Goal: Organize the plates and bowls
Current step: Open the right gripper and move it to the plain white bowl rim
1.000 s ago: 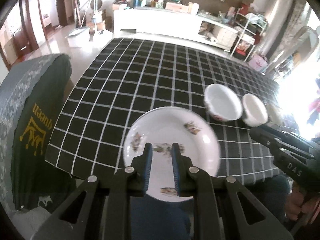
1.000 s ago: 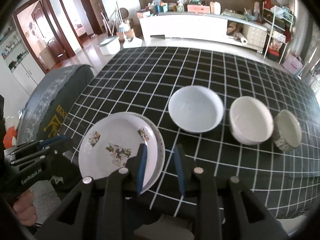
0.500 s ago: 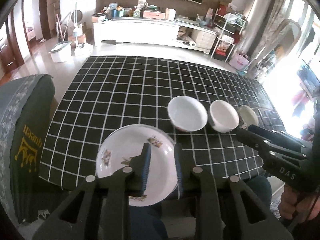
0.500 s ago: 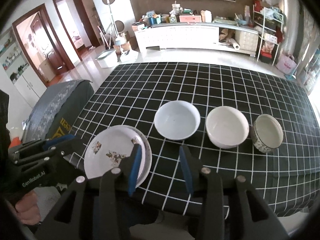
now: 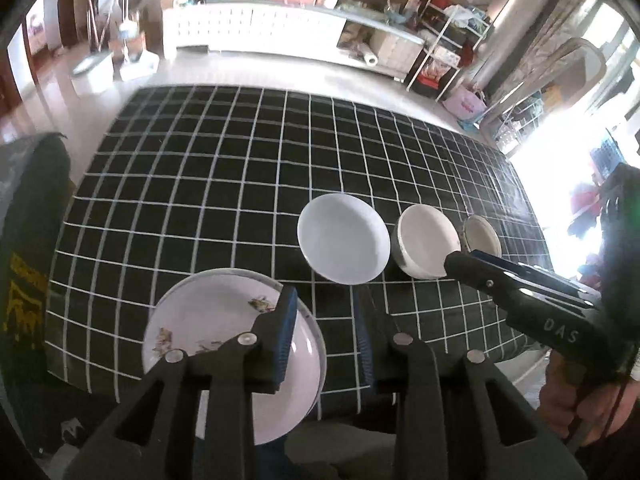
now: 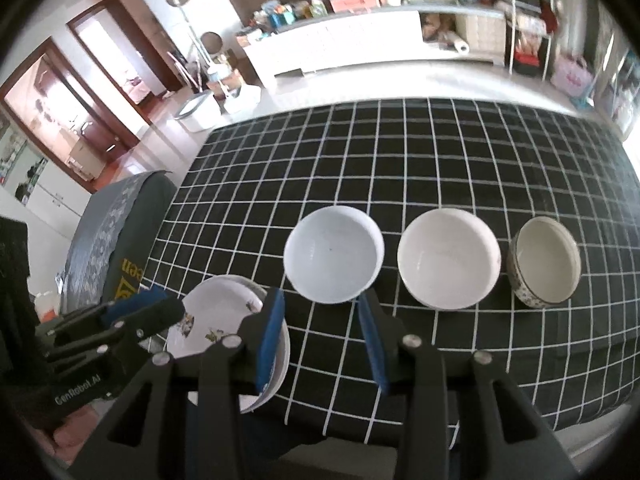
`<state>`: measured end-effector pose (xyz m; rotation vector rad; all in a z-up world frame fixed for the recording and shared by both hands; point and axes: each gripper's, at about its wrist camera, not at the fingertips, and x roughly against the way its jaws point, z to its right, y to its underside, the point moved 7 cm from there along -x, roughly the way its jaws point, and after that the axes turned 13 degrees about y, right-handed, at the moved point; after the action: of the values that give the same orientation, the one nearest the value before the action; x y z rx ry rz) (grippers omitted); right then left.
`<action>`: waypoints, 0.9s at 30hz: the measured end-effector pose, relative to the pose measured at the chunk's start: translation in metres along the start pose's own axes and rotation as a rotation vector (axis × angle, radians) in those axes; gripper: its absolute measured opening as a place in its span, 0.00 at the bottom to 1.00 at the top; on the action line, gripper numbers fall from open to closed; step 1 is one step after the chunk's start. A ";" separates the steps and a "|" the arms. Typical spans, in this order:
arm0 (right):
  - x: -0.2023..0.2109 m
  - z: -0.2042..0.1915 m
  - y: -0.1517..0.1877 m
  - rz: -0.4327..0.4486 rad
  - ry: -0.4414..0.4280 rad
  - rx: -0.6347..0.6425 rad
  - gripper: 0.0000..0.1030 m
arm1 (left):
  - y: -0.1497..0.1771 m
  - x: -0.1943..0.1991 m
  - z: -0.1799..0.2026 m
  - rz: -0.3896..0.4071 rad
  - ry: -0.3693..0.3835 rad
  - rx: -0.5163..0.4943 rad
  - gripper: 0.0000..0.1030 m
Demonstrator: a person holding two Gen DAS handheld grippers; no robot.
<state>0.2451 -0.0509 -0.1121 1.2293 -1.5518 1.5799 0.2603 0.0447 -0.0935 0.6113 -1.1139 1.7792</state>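
A white flower-print plate lies at the front left edge of the black checked table, partly overhanging it; it also shows in the right wrist view. To its right stand in a row a white bowl, a cream bowl and a small patterned bowl. My left gripper is open and empty, just right of the plate. My right gripper is open and empty, in front of the white bowl.
A dark cloth-covered chair stands at the table's left. A long white cabinet with clutter and a shelf rack stand beyond the far edge. The table's front edge is close below both grippers.
Both grippers have opened wider and pulled back and up from the plate. The left gripper has shifted right, off the plate, which stays at the table edge.
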 end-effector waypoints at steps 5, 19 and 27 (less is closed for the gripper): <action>-0.031 0.007 -0.013 -0.093 -0.022 -0.034 0.42 | -0.017 -0.030 -0.011 -0.066 0.068 0.081 0.26; -0.103 0.030 -0.027 -0.223 -0.040 -0.118 0.42 | -0.037 -0.108 -0.032 -0.159 0.108 0.142 0.25; -0.122 0.038 -0.021 -0.255 -0.020 -0.118 0.35 | -0.038 -0.128 -0.044 -0.179 0.080 0.128 0.18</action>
<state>0.3196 -0.0628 -0.2179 1.3219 -1.4152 1.2994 0.3546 0.0340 -0.1973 0.6880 -0.8684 1.7130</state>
